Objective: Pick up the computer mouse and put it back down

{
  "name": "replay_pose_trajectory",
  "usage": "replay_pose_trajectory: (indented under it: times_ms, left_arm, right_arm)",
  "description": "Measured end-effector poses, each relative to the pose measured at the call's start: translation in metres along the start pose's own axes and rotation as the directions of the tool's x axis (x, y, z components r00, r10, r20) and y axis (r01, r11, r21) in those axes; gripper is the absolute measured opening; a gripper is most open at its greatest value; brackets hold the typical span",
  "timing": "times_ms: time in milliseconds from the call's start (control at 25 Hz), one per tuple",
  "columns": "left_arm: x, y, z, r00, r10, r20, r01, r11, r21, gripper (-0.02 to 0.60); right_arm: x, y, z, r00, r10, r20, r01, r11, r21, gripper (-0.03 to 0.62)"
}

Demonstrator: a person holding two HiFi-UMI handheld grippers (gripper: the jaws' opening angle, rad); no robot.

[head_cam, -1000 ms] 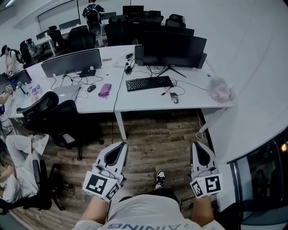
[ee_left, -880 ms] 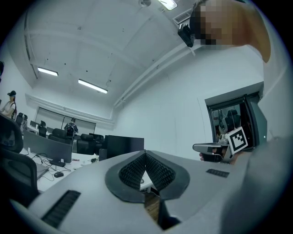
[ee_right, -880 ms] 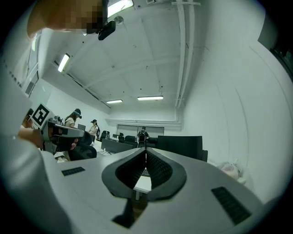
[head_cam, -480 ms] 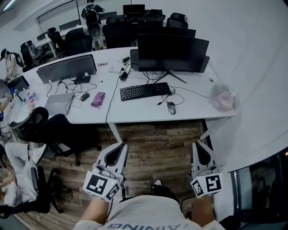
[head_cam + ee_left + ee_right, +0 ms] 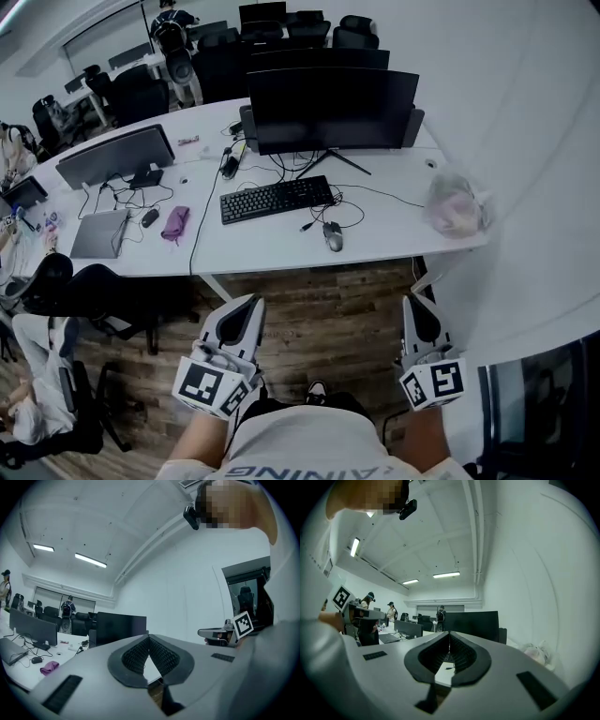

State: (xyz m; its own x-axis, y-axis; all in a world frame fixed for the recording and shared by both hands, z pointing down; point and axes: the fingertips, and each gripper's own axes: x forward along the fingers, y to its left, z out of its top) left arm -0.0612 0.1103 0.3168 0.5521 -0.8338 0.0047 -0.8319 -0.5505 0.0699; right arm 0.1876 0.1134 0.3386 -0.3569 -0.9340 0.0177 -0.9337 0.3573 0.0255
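Head view: left gripper and right gripper are both pinched shut, empty. The desk has slid closer than a second ago; computer mouse lies untouched right of the keyboard, so it's still just the approach.

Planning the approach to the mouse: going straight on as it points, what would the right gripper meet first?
Probably the white desk, at its front edge between the mouse and the plastic bag; only floor lies before it. Whether the right gripper clears the edge is unclear.
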Motion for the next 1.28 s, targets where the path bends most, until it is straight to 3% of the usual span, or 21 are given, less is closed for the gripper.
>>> replay_pose_trajectory:
  times_ms: [400,600,840,1280]
  left_arm:
    - [0.048,0.005,-0.01,0.998,0.02,-0.051,-0.02,1.0,0.015,0.009]
    - [0.067,0.027,-0.016,0.999,0.02,-0.05,-0.021,1.0,-0.012,0.009]
    - [0.11,0.068,-0.015,0.999,-0.027,-0.024,0.026,0.999,-0.021,0.009]
    - [0.166,0.169,-0.018,0.995,-0.102,-0.011,0.101,0.992,-0.076,0.009]
  right_arm:
    - [0.044,-0.031,-0.026,0.999,0.039,-0.03,-0.037,0.997,0.073,0.021]
    - [0.07,-0.035,-0.025,0.999,0.035,-0.031,-0.035,0.999,0.02,0.021]
    - [0.117,-0.047,-0.021,0.998,-0.031,-0.052,0.031,1.0,0.0,0.02]
    - [0.223,-0.019,-0.016,0.992,-0.078,-0.1,0.072,0.995,-0.065,0.021]
